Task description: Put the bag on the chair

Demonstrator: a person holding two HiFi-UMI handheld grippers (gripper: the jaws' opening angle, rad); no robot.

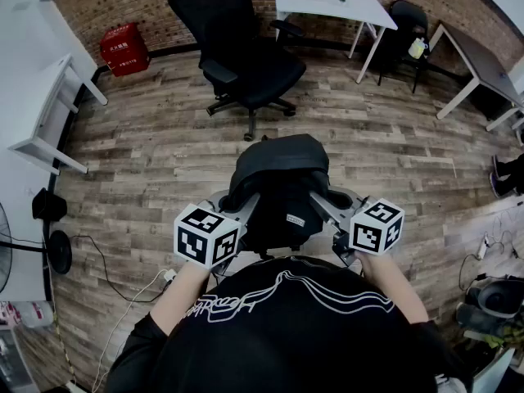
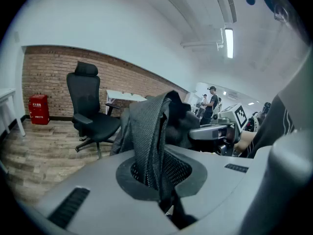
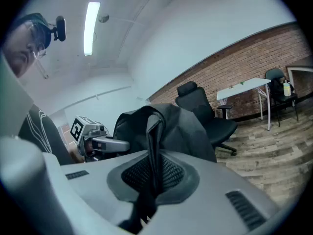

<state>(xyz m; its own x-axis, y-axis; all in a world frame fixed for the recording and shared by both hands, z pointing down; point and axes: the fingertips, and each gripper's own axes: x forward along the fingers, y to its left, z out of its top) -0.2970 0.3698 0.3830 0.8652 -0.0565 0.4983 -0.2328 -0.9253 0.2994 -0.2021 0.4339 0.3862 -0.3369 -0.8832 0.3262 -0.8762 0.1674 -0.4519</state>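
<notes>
So the black bag (image 1: 277,178) is hanging between the two, up off the wooden floor (image 1: 155,154). The left hand-held gripper (image 1: 248,205) is pinching its mesh strap and the right hand-held gripper (image 1: 321,203) is clamped on a dark strap. The office chair (image 1: 246,64) sits ahead across open floorboards. There's a red box (image 1: 124,49) by the brick wall, a white surface (image 1: 332,2) behind the chair, and cables (image 1: 123,260) trailing on the left.

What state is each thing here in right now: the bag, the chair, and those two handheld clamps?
bag: held up off the floor, hanging between the two grippers.
left gripper: shut on the bag.
right gripper: shut on the bag.
chair: upright on the floor ahead of the person, seat empty.
</notes>
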